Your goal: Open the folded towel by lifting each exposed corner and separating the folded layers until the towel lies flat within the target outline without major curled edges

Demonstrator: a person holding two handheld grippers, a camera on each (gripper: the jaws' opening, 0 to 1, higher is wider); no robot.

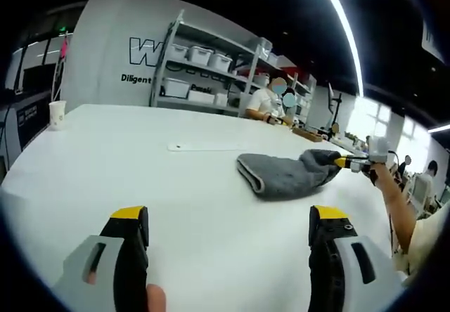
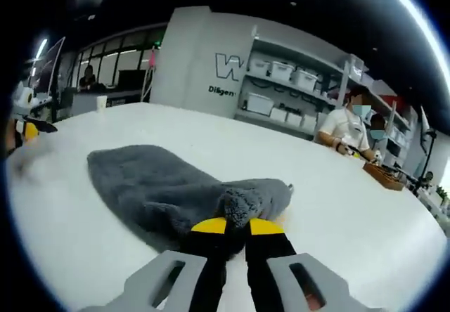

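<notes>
Here right gripper jaws clenched on grey towel corner — left gripper jaws released, towel well ahead.

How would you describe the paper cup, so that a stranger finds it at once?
Start from the big white table. Follow it to its far edge, opposite the side with the grey towel. There stands the paper cup: small, pale, upright and alone.
</notes>
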